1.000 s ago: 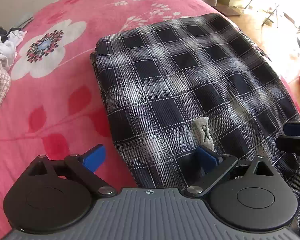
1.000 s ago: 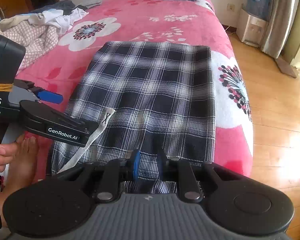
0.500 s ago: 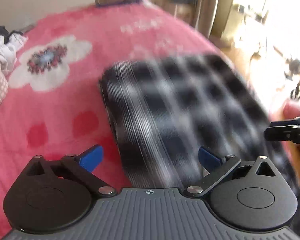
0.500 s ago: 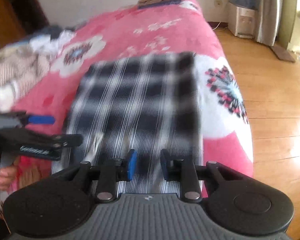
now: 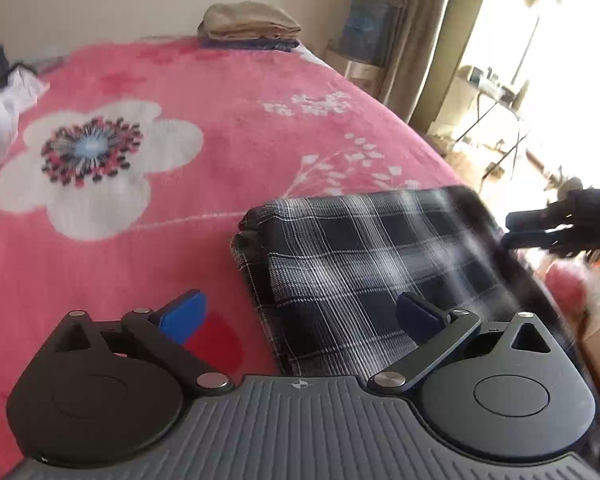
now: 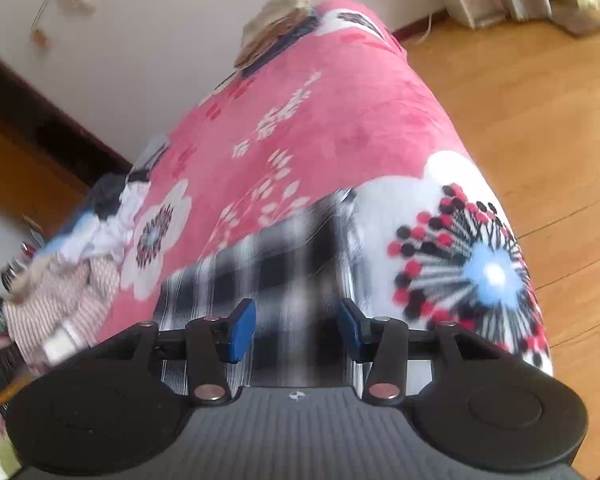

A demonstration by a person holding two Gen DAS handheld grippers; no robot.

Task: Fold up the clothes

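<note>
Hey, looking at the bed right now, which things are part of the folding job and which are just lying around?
Part of the job:
- plaid garment, folded on the bed
- left gripper, open
- right gripper, jaws just been opening, not pressing on the cloth

Just lying about:
- folded stack at the far end of the bed
- heap of unfolded clothes
- pink floral blanket
- wooden floor

Plaid garment [image 5: 372, 264]: woven cloth, matt, fine ribbed weave. Blanket [image 5: 204, 92] at 12 o'clock: soft fleece, slightly fuzzy nap. Floor [image 6: 540, 120] at 2 o'clock: glossy wood boards. Left gripper [image 5: 300, 316]: matt black plastic body, shiny metal rivets, smooth blue pads [image 5: 182, 316].
</note>
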